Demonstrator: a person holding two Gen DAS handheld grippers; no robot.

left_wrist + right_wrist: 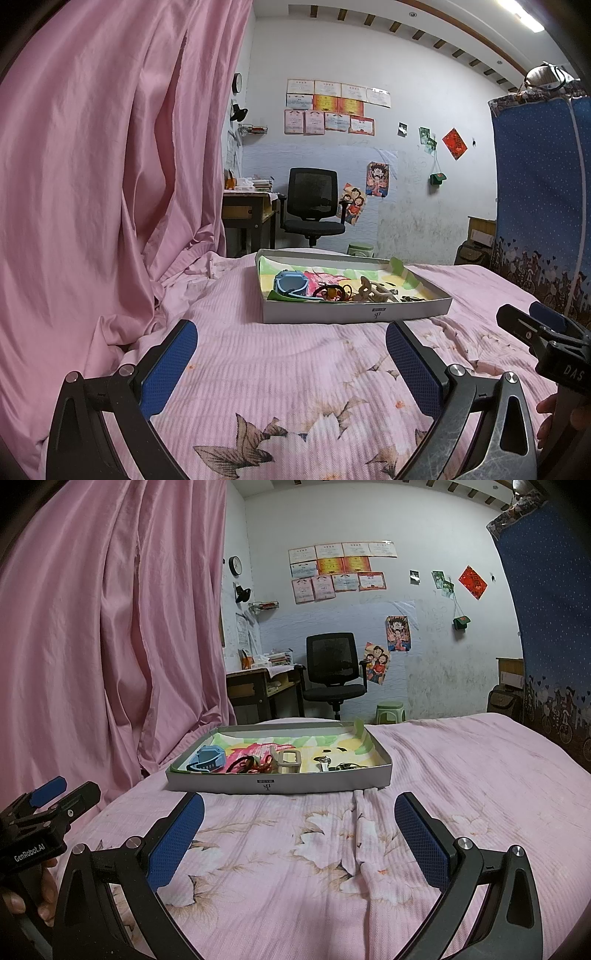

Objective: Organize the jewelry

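Left gripper [291, 363], right gripper [299, 834]: both jaws wide, nothing held, side by side over pink bedspread [461, 775]. Bare spread between pads and tray [277, 784] ahead. Tray holds blue watch [207, 760], hair ties [247, 766], beige clip [290, 762]; small dark pieces at right indistinct. Near wall hides tray floor. Pink curtain [110, 166] close at left.
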